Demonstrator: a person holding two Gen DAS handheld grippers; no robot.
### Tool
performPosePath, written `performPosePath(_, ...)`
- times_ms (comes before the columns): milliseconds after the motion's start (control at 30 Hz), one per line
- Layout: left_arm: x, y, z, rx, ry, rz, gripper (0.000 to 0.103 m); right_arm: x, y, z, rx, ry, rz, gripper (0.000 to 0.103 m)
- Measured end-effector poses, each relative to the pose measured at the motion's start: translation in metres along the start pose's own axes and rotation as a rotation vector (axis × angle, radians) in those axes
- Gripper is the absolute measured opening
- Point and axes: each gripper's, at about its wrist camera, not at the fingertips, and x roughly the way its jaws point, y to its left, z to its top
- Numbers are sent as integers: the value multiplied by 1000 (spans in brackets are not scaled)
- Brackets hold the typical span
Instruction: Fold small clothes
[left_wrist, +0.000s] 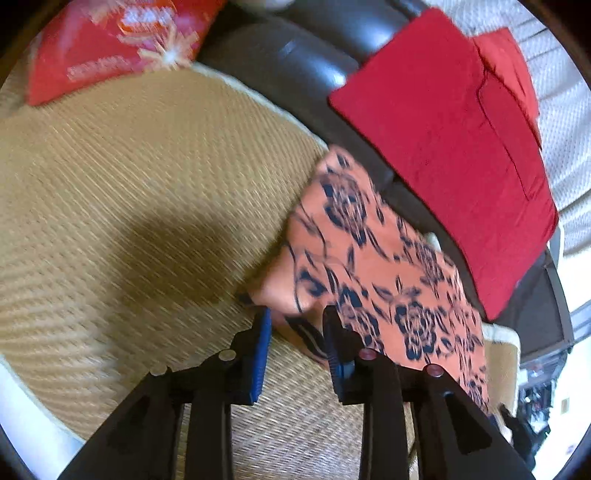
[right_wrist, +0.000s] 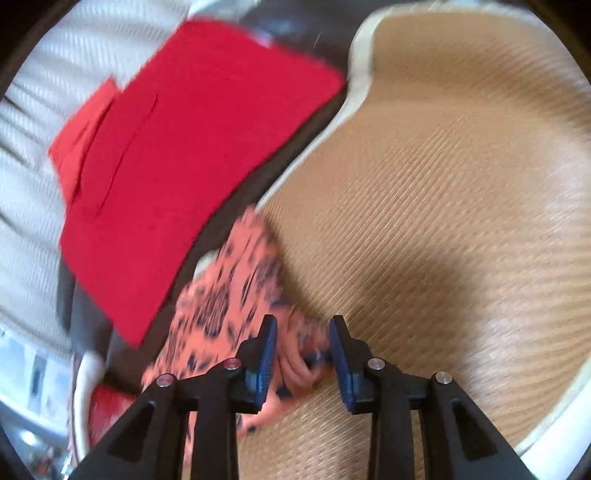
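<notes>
An orange cloth with a dark blue flower print (left_wrist: 373, 258) lies across the edge of a woven straw mat (left_wrist: 129, 184) and runs toward my left gripper (left_wrist: 298, 328). One corner of it reaches in between the left gripper's blue pads (left_wrist: 263, 354), which stand apart with a gap showing beside the cloth. In the right wrist view the same cloth (right_wrist: 221, 295) is bunched, and a rolled hem sits between the pads of my right gripper (right_wrist: 303, 332). Those pads are also apart and do not visibly press on it. Both views are blurred.
A folded red garment (left_wrist: 454, 147) (right_wrist: 177, 155) rests on a dark leather seat (left_wrist: 295, 66) beyond the mat. A red printed cushion (left_wrist: 118, 44) sits at the mat's far left. White textured fabric (right_wrist: 29, 177) covers the area behind the red garment. The mat (right_wrist: 461, 184) has a white border.
</notes>
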Motion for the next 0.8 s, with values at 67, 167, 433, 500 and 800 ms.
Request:
performPosePath(67, -13, -1, 4, 21, -73, 12, 46, -7, 6, 1, -21, -38, 53, 33)
performPosePath(167, -21, -10, 8, 79, -131, -10, 53, -1, 37, -11, -152, -28, 123, 33)
performPosePath(433, 26, -73, -16, 334, -32, 47, 65, 57, 112, -72, -345, 188, 204, 33)
performPosePath(500, 39, -86, -25, 403, 7, 91, 66, 71, 114, -85, -359, 236, 203, 33)
performPosePath(800, 85, -117, -56, 690, 49, 281, 98, 109, 97, -88, -324, 391, 110, 32)
